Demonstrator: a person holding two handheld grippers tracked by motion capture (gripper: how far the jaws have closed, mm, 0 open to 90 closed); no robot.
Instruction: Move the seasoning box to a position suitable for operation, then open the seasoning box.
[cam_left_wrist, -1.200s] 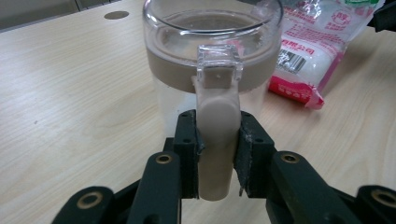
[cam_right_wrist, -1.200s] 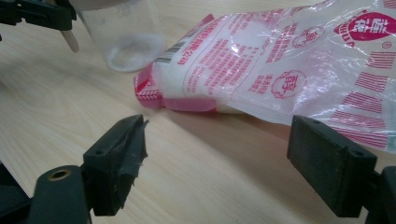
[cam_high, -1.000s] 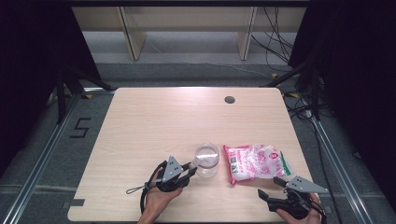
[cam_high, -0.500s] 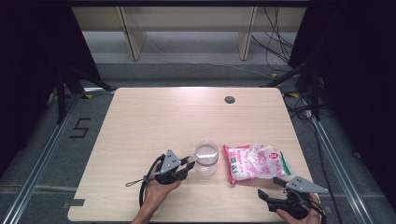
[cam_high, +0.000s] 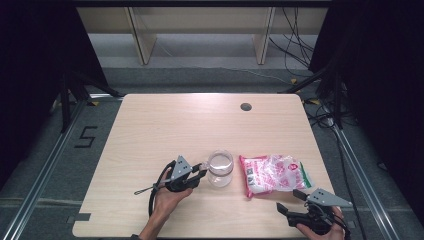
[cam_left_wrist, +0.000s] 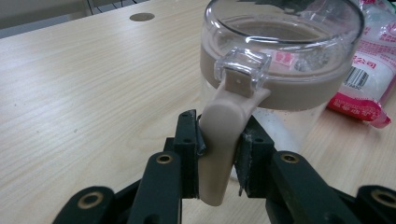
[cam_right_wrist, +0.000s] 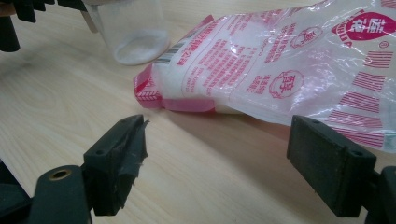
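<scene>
A clear plastic jar (cam_high: 220, 169) (cam_left_wrist: 280, 60) with a beige collar stands upright near the table's front middle. Its beige clasp (cam_left_wrist: 233, 93) hangs down its side. My left gripper (cam_high: 202, 170) (cam_left_wrist: 219, 135) is shut on that clasp, both pads pressing its sides. To the right of the jar lies a pink-and-white plastic bag (cam_high: 275, 173) (cam_right_wrist: 289, 70) of white grains, flat on the table. My right gripper (cam_high: 291, 200) (cam_right_wrist: 224, 149) is near the front right corner, open and empty. Its jaws stand wide and point at the bag's near edge without touching it. The jar's base (cam_right_wrist: 140, 42) is at the top left of the right gripper view.
The pale wooden table (cam_high: 175, 125) has a round dark grommet hole (cam_high: 245, 106) (cam_left_wrist: 142, 17) at its far right. Shelving legs and loose cables lie on the floor beyond the far edge. Metal rails run along both sides of the table.
My left hand and gripper have shifted a little away from the front edge, still clamped on the clasp. The jar, the bag and my right gripper stay where they were.
</scene>
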